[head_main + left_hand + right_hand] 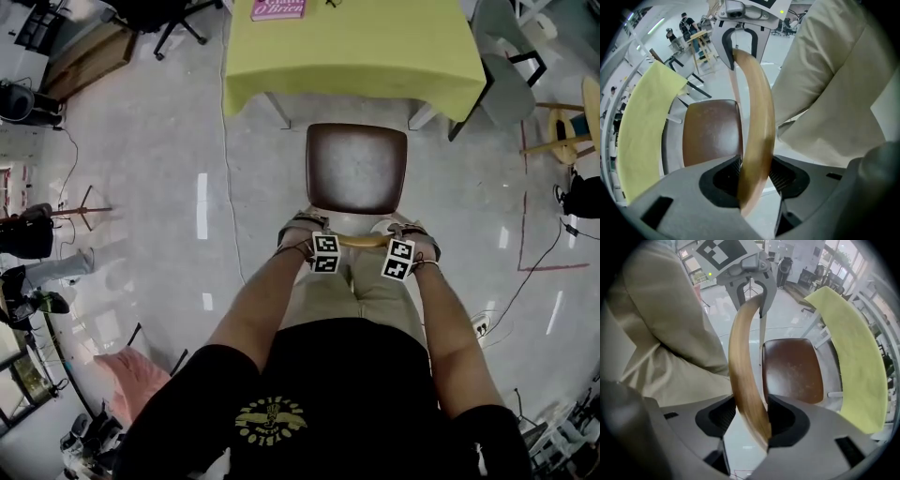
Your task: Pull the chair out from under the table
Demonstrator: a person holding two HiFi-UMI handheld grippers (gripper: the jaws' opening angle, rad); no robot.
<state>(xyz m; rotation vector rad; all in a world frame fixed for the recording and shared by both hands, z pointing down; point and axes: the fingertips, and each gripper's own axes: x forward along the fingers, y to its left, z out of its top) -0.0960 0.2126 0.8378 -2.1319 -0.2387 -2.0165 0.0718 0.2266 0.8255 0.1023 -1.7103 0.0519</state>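
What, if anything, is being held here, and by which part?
The chair, by its curved wooden backrest rail: the left gripper and the right gripper each clamp it between their jaws, one near each end.

**Both claws closed, arms reaching down**

The left forearm [262, 305] and right forearm [441, 314] stretch forward and down from the torso, roughly parallel and bare below short black sleeves. The left claw [754, 176] and right claw [747, 420] point straight down, side by side and a little apart. The chair's curved top rail [757, 108] runs between each claw's jaws, and the pads of both press on it.
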